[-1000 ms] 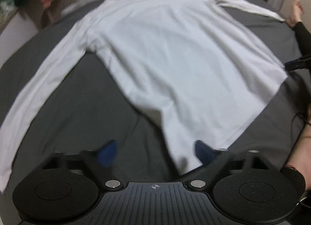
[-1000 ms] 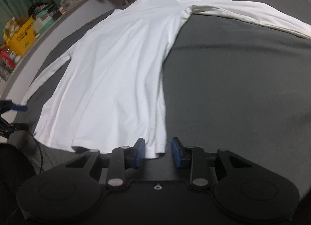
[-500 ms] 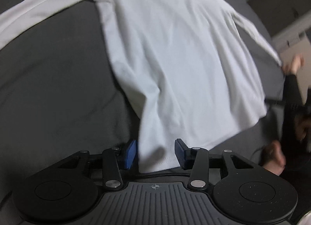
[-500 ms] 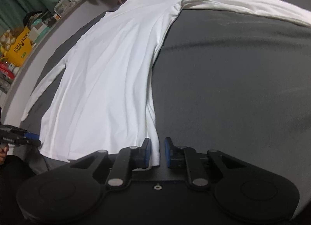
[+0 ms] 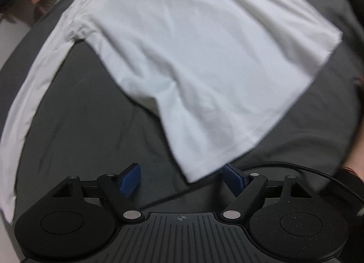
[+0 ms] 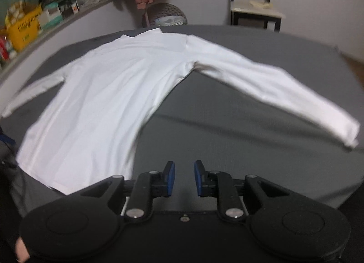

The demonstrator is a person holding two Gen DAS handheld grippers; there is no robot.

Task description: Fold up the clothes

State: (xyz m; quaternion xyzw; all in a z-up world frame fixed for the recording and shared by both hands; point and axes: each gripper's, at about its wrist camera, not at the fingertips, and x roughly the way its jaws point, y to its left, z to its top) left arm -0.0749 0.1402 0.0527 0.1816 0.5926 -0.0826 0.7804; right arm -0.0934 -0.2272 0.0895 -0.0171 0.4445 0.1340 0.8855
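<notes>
The left gripper (image 5: 182,180), jaws opening, brackets the white long-sleeved shirt's (image 5: 204,63) hem corner unpinched; the right gripper (image 6: 184,177), opening slightly, holds nothing. Grip both hem corners squarely before folding.

Beyond the left hand-held gripper (image 5: 182,180), the white shirt (image 5: 204,58) is motion-blurred, its far sleeve cut off at the frame's top. Left of the right hand-held gripper (image 6: 184,177), the shelf clutter (image 6: 34,22) is too blurred to identify.
</notes>
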